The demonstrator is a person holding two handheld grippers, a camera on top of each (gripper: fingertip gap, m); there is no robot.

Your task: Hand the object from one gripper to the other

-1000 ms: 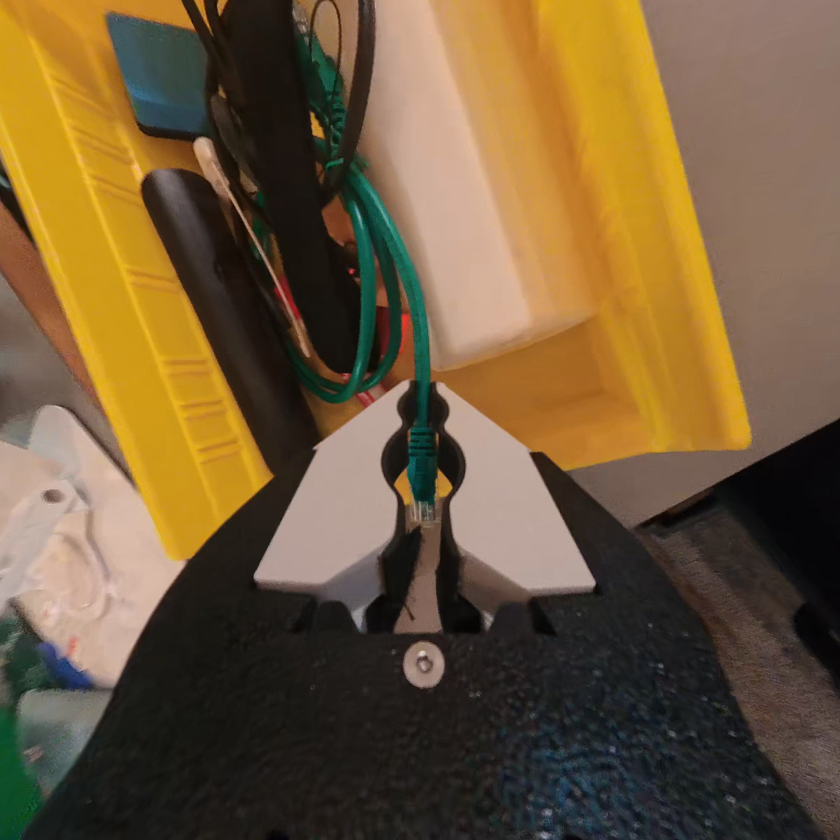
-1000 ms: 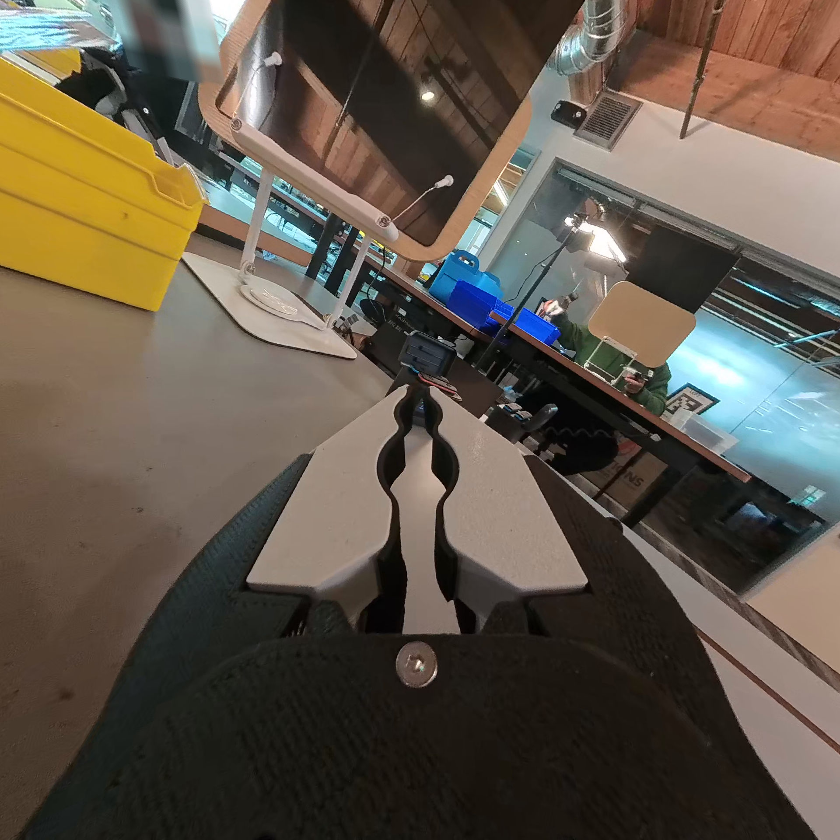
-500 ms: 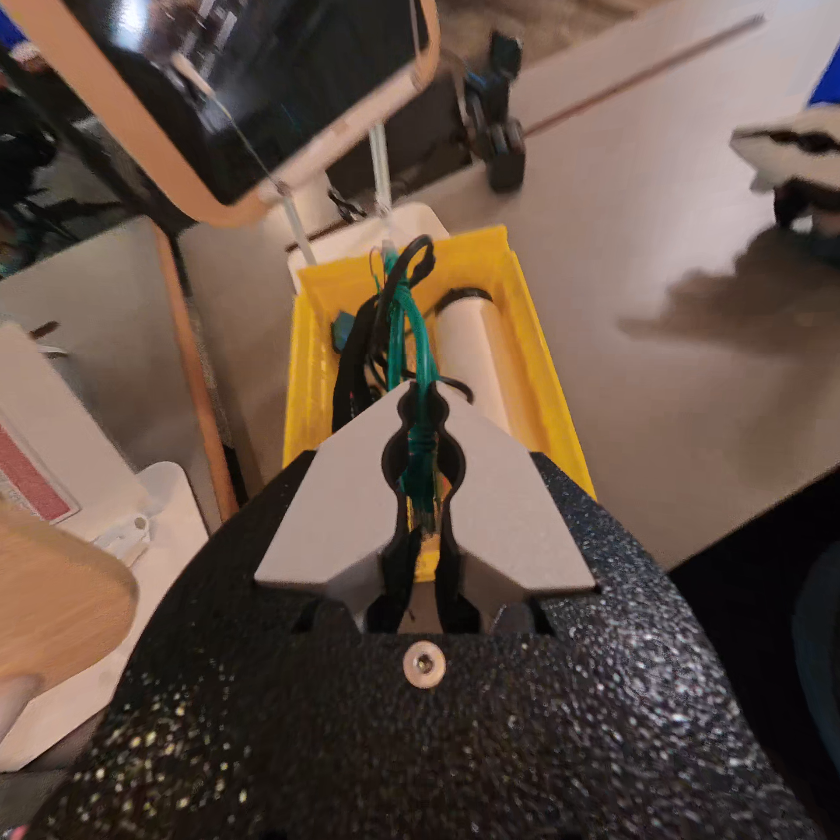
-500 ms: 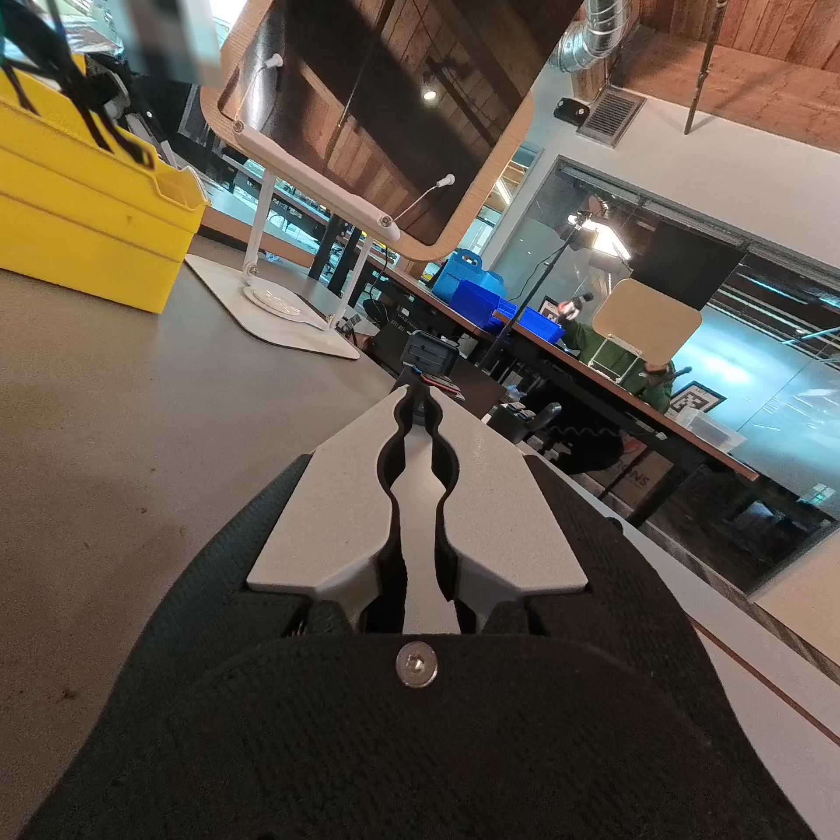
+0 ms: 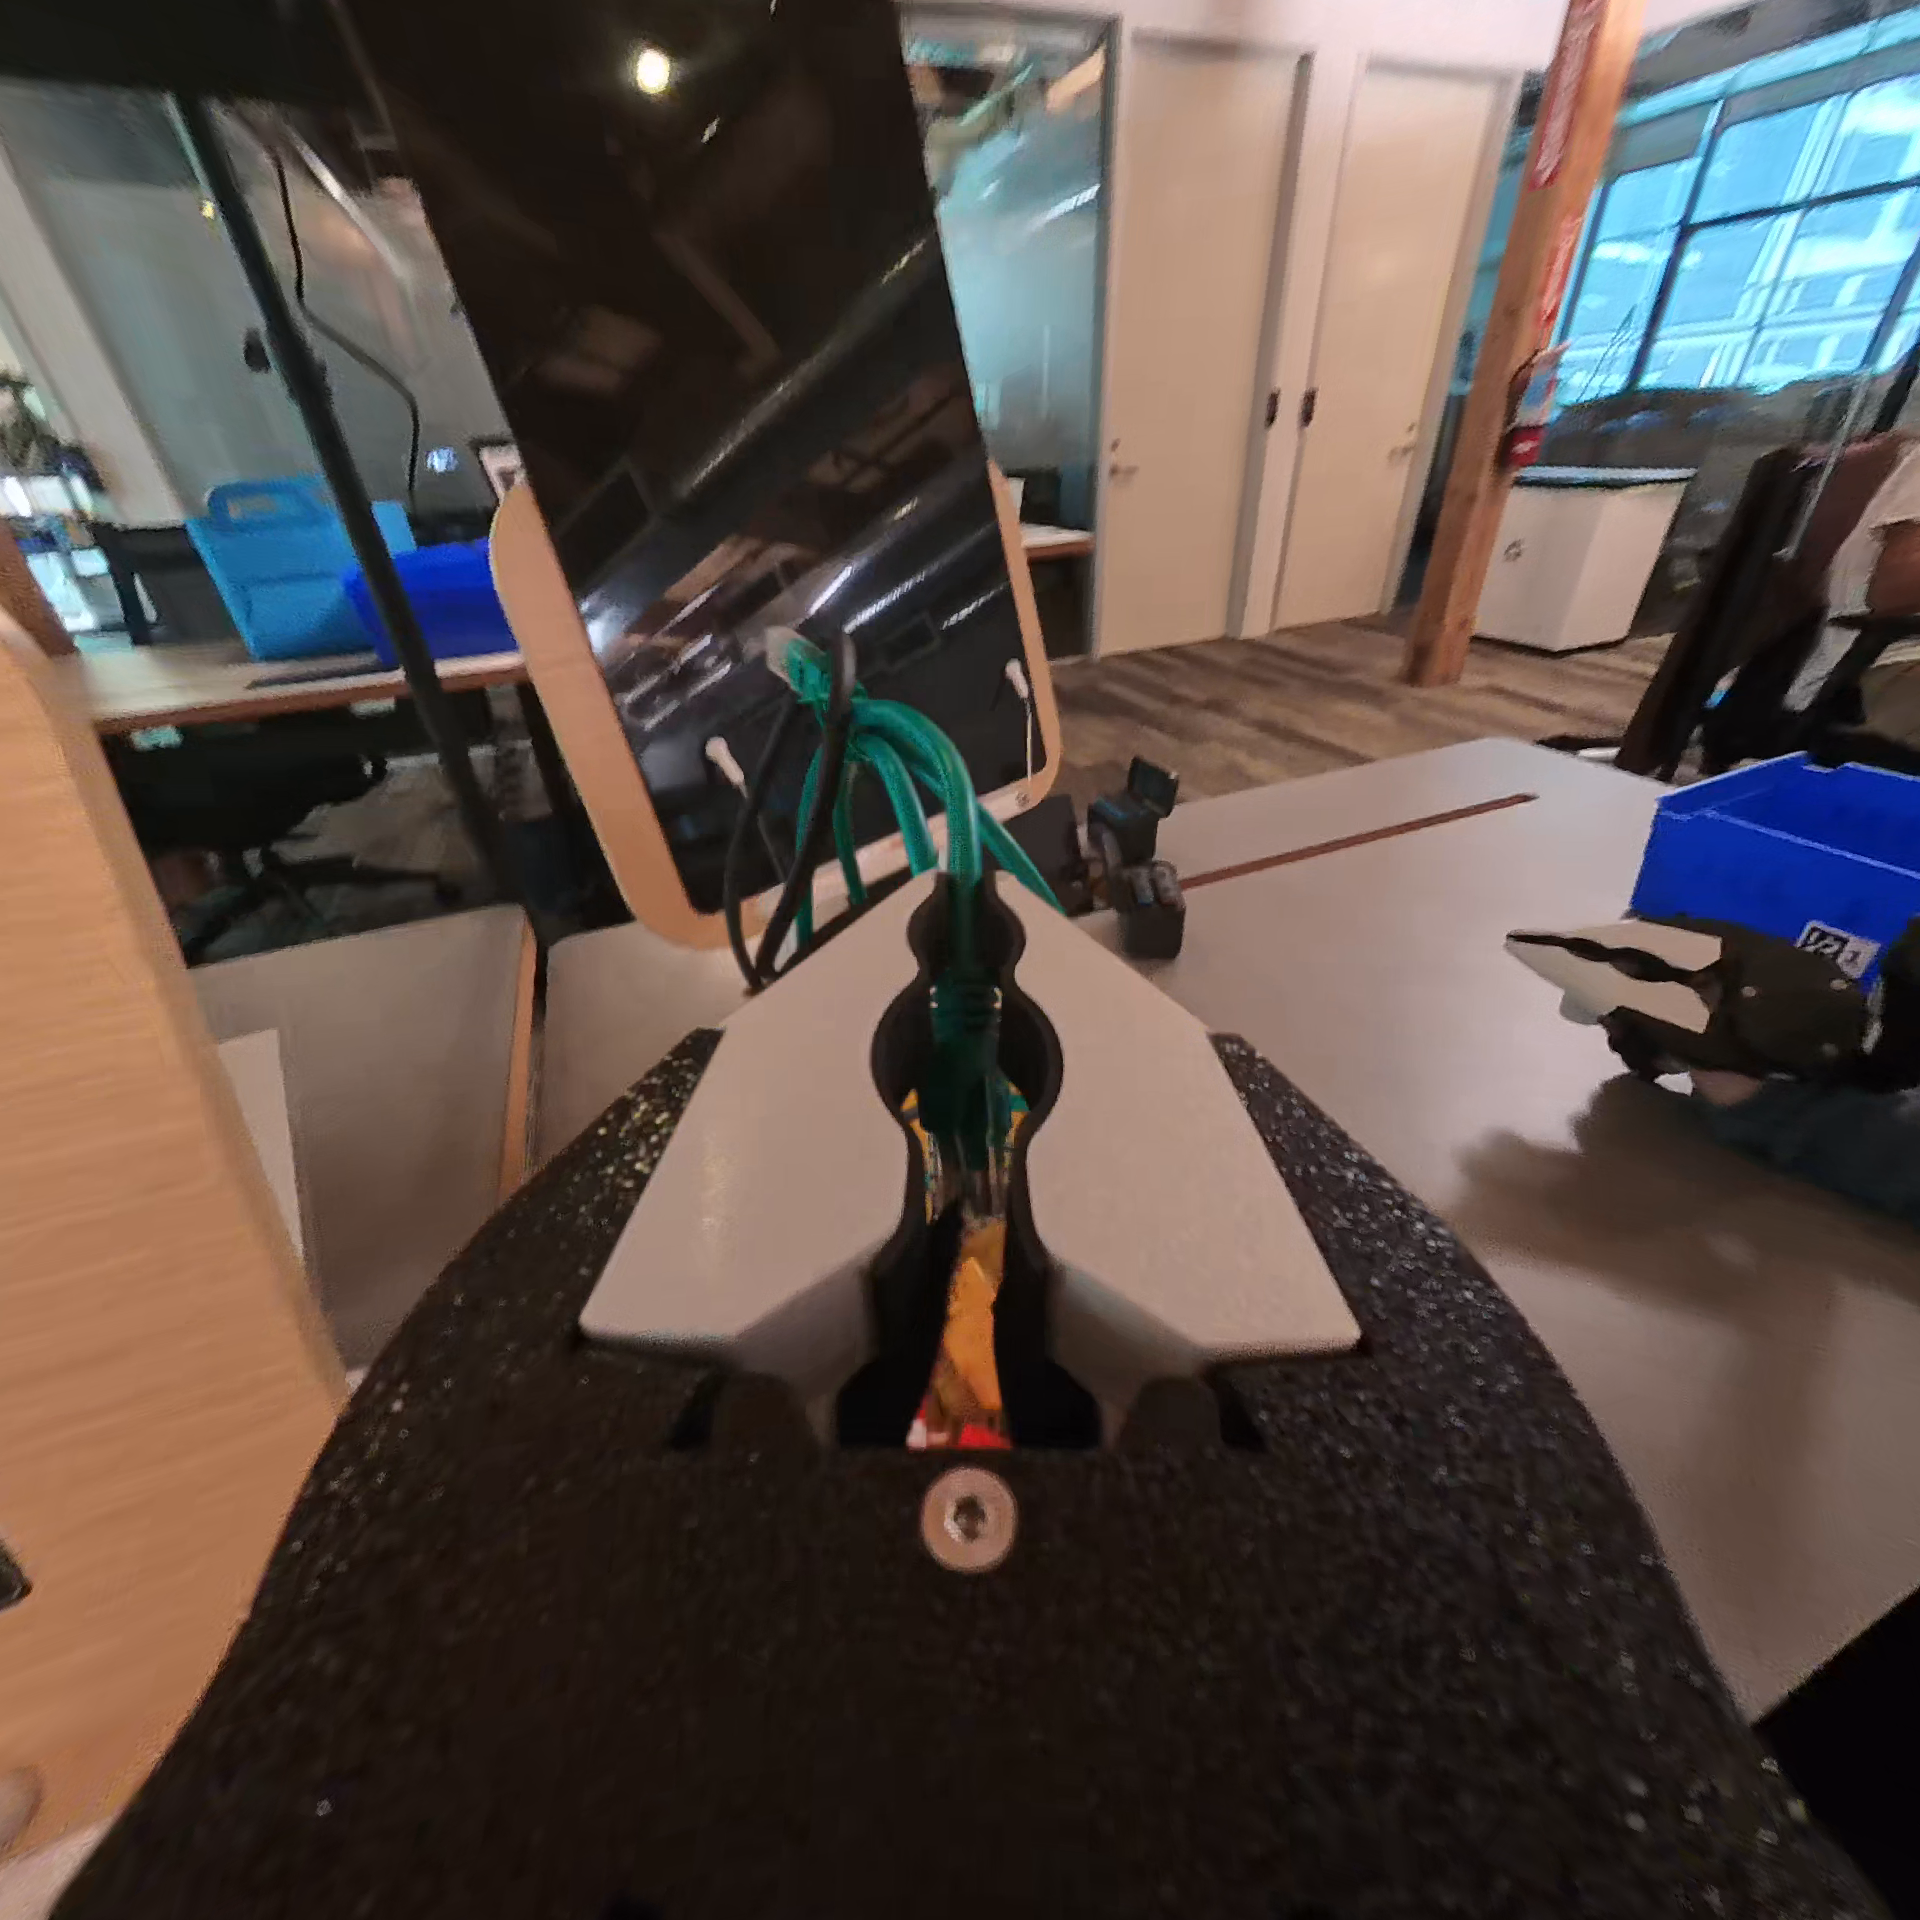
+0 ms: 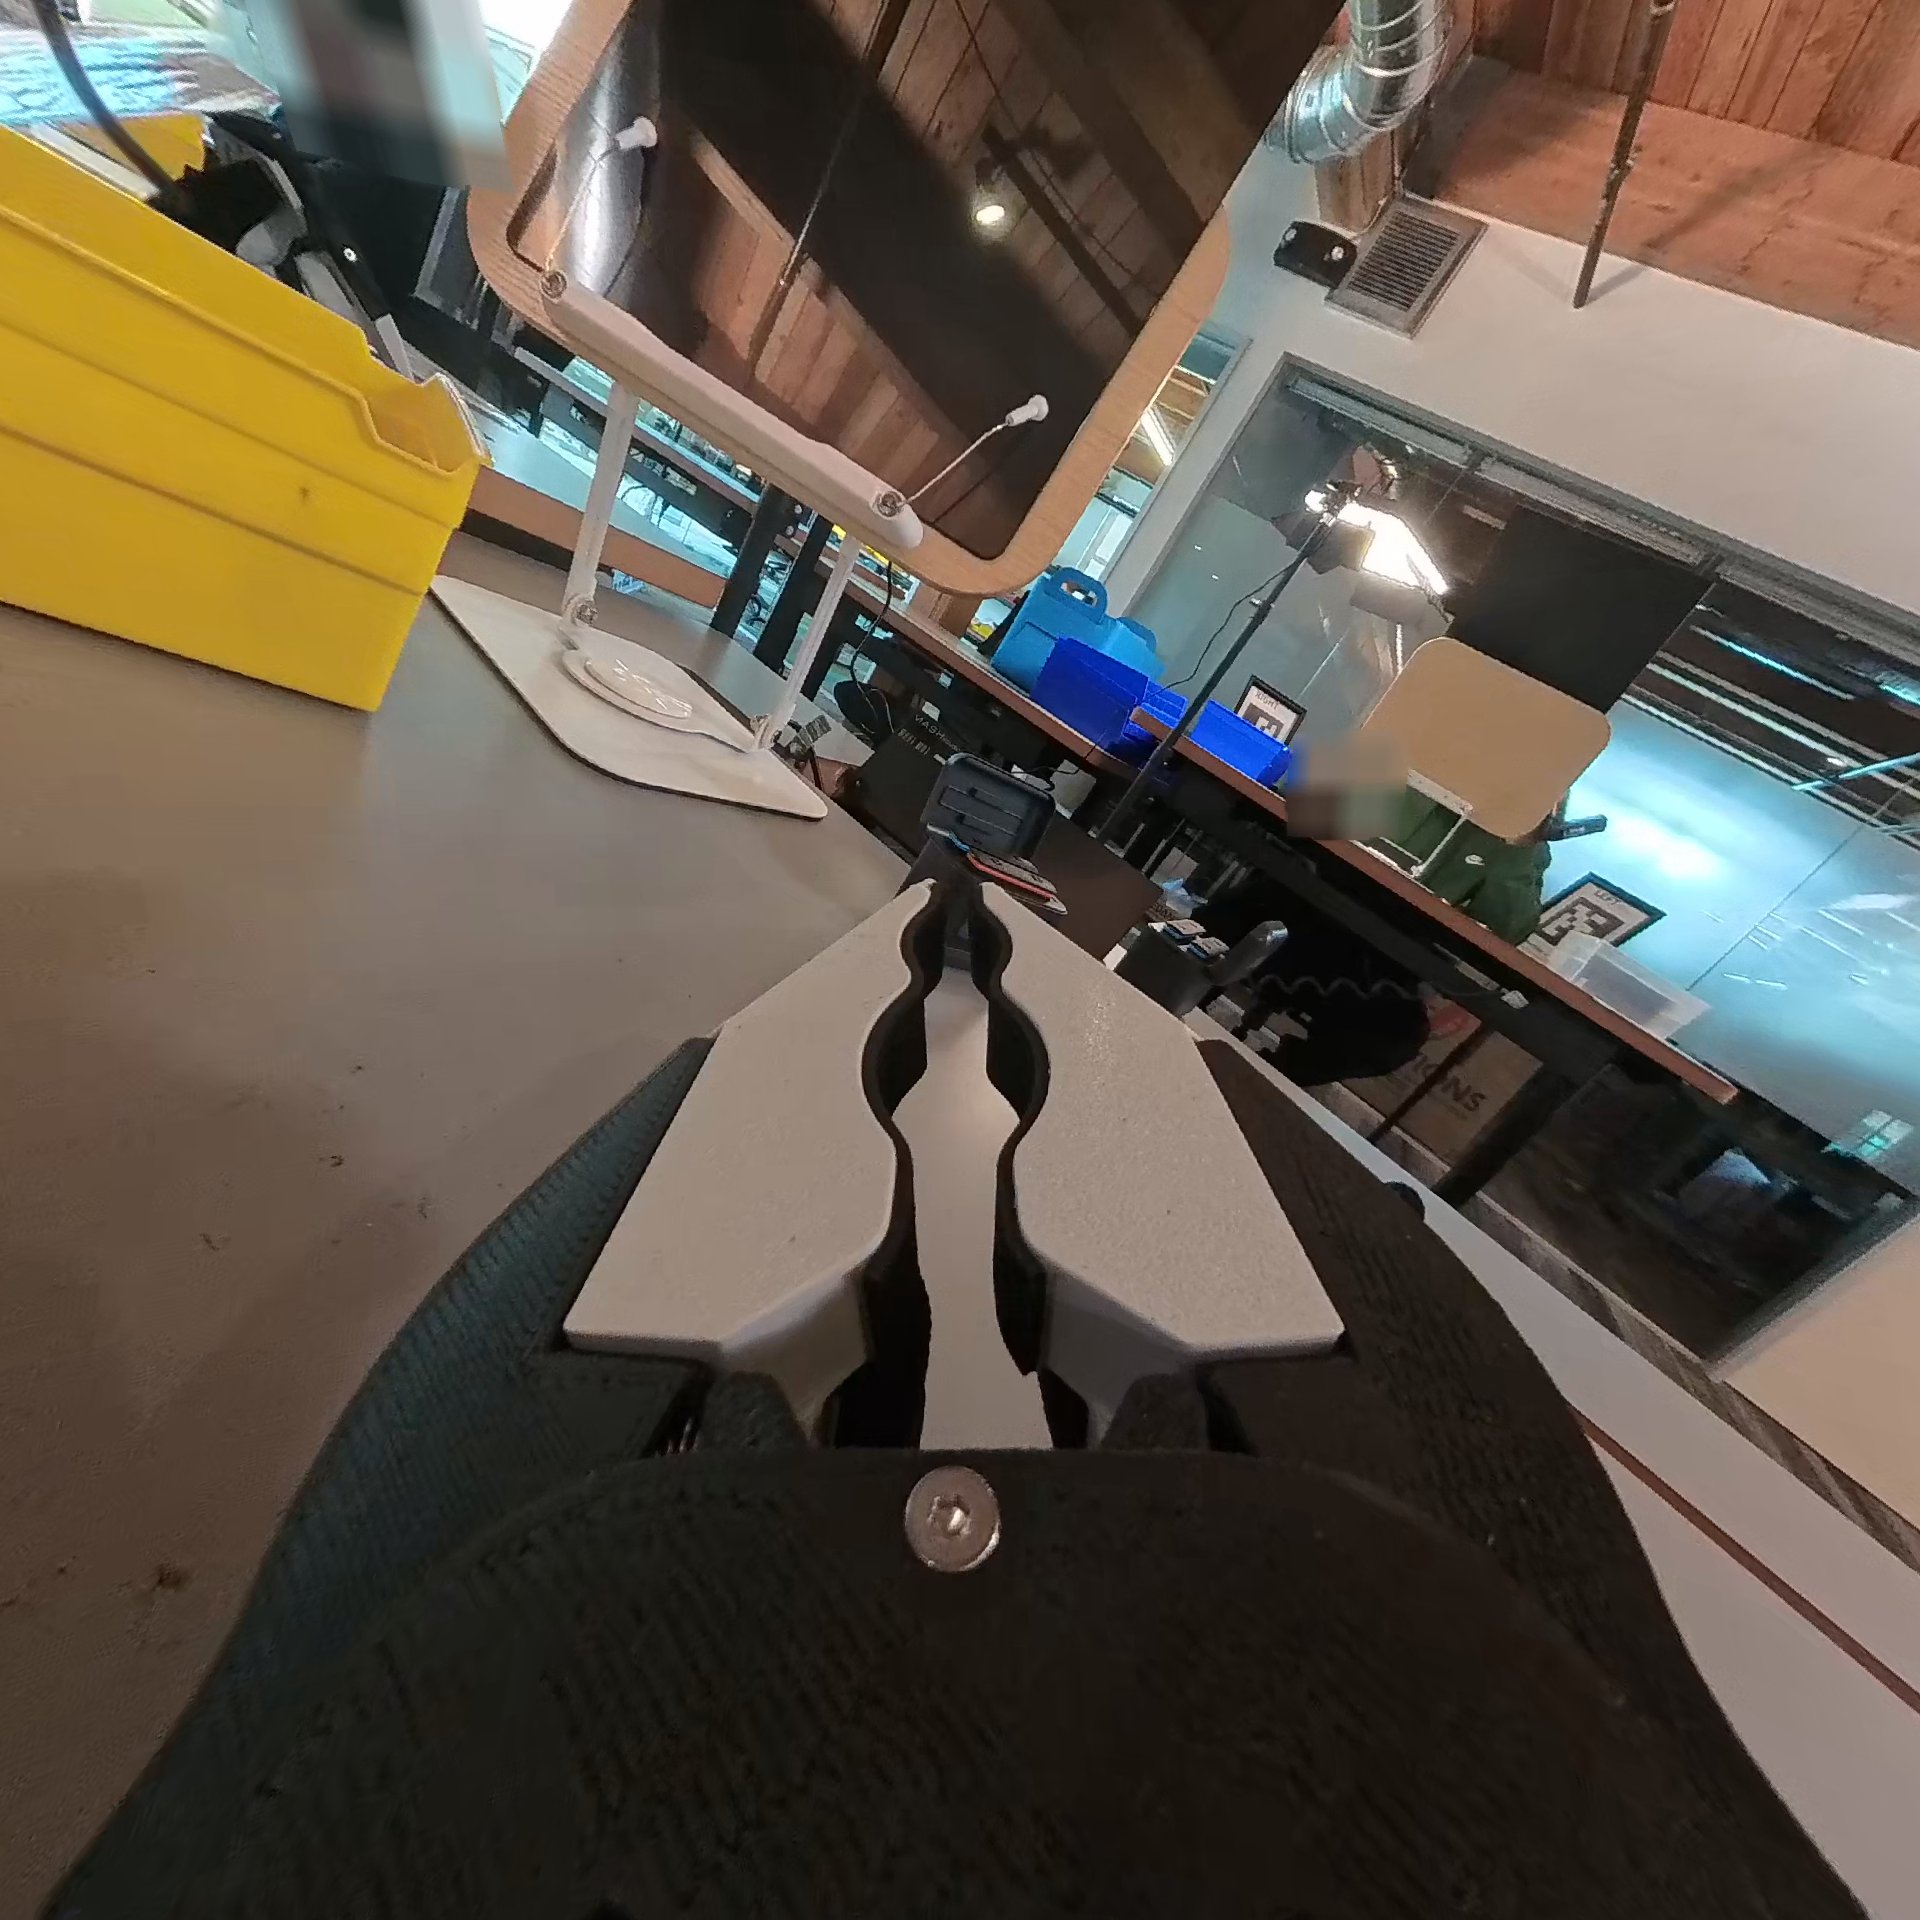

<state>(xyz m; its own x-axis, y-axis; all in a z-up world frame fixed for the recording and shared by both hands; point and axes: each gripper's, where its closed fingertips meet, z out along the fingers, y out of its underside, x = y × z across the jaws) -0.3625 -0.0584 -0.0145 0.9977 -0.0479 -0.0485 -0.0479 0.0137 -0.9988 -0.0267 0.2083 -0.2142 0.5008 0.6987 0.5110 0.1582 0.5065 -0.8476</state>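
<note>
A green cable [image 5: 940, 790], bundled with a black cord [image 5: 800, 821], sits between the pale grey fingers [image 5: 790, 1174] of the left gripper [image 5: 966, 914], whose body is speckled black. Right of it, over a grey-brown table [image 5: 1455, 1195] crossed by a thin reddish line, the right gripper [image 5: 1558, 961] shows the same grey and black before a blue bin [image 5: 1787, 842]. In the right wrist view a yellow bin [image 6: 208, 499] stands left of a white stand [image 6: 644, 707] carrying a dark, glossy panel [image 6: 883, 260] rimmed in light wood.
</note>
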